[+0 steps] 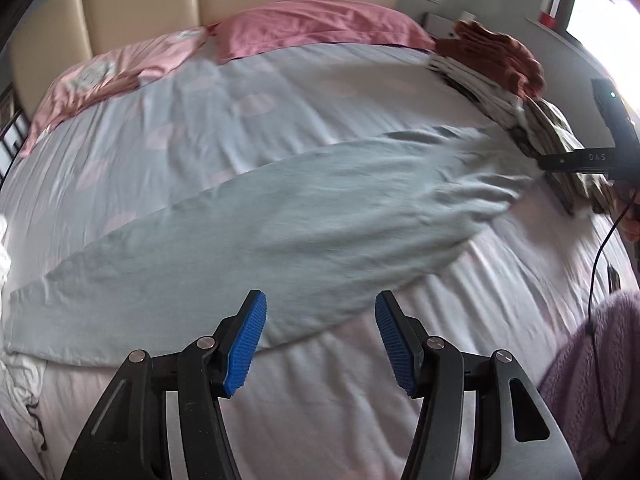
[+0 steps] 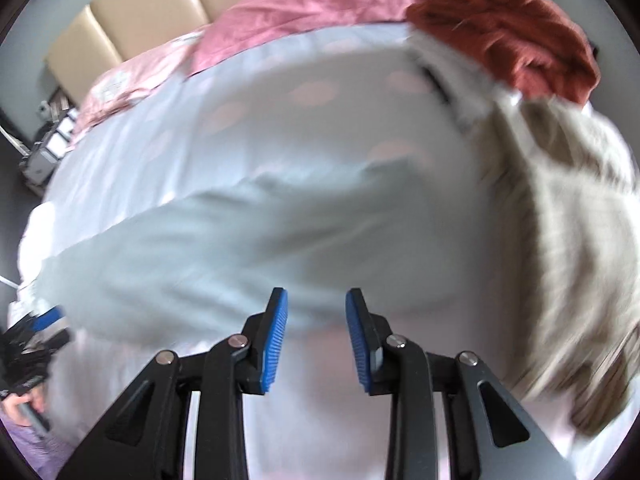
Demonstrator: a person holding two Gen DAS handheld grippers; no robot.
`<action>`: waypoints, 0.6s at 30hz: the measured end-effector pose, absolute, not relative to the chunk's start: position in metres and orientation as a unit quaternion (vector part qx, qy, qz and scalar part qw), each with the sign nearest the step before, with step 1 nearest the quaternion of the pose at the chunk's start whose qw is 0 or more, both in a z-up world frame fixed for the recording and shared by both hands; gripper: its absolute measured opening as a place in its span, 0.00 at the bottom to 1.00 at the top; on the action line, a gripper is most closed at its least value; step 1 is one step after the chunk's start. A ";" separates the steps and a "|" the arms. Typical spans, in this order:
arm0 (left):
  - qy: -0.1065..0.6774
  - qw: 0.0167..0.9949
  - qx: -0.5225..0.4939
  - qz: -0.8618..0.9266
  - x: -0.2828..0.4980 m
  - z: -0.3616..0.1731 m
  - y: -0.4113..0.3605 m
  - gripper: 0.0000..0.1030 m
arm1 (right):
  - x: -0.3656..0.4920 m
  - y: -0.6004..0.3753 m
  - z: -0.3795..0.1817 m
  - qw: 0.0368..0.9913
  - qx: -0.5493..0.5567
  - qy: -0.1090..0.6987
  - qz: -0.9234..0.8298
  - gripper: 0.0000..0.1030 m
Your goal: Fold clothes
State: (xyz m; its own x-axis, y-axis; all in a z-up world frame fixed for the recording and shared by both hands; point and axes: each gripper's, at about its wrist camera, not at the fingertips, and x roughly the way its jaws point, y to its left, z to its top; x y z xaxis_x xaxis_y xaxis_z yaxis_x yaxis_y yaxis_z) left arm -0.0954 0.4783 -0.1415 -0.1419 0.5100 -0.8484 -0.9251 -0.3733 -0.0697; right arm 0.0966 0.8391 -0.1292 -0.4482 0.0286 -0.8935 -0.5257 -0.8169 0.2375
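Here, pale grey-green garment (image 1: 280,216) folded long, flat on bed (image 1: 360,420)

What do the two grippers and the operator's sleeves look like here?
Both the left gripper and right gripper have black linkage arms with silver pivot pins and ribbed blue pads. The right unit carries white lettering, a green light and a black cable. The sleeve is fuzzy lilac knit.

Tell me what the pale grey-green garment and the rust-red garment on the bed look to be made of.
Pale grey-green garment: probably soft matte cotton-like knit; it lies limp with fine creases. Rust-red garment: seemingly thicker, fuzzier fabric, bunched in bulky folds; blur leaves it uncertain.
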 end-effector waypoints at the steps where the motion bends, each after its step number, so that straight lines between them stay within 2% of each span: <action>1: 0.251 0.507 -0.418 0.711 -0.087 -0.140 0.480 0.57 | 0.099 0.819 -0.131 0.157 -0.495 0.263 0.813 0.28; 4: 0.249 0.513 -0.422 0.705 -0.071 -0.137 0.484 0.57 | 0.089 0.774 -0.142 0.132 -0.482 0.301 0.812 0.28; 8: 0.249 0.512 -0.428 0.702 -0.052 -0.137 0.488 0.57 | 0.087 0.709 -0.159 0.131 -0.478 0.276 0.823 0.29; 13: 0.236 0.483 -0.444 0.717 -0.048 -0.148 0.493 0.57 | 0.081 0.683 -0.177 0.155 -0.499 0.230 0.821 0.29; 18: 0.191 0.457 -0.493 0.715 -0.050 -0.175 0.494 0.57 | 0.080 0.682 -0.192 0.142 -0.515 0.240 0.810 0.30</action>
